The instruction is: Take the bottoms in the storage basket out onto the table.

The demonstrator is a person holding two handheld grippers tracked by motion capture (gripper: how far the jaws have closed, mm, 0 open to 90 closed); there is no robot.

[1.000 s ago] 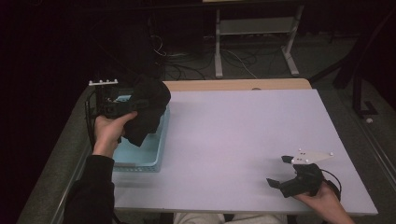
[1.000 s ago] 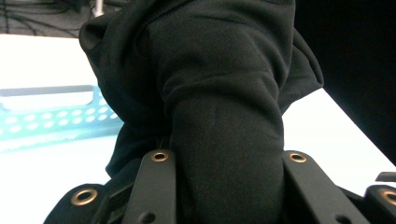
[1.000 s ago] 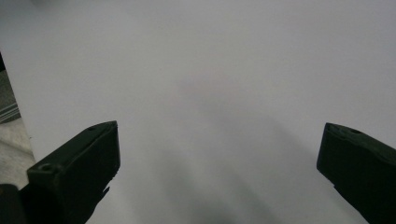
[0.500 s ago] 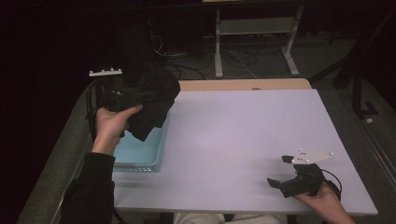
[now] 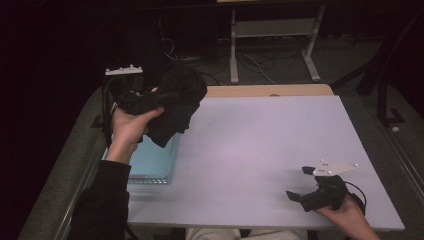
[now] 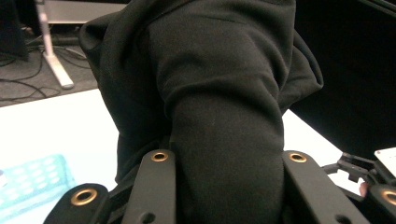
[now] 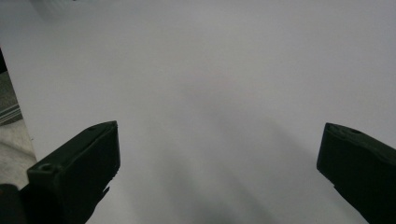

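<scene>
— What sits between the left gripper (image 6: 223,186) jaws?
— A black cloth (image 6: 210,88), bunched thick; both jaws press against its sides, and it rises well above them.
— And around the cloth?
— Behind and below it lies the white table (image 6: 56,126). A pale blue basket (image 6: 32,184) rests on the table, left of the cloth. Right of the cloth, near the table's edge, part of another gripper (image 6: 369,175) shows.
</scene>
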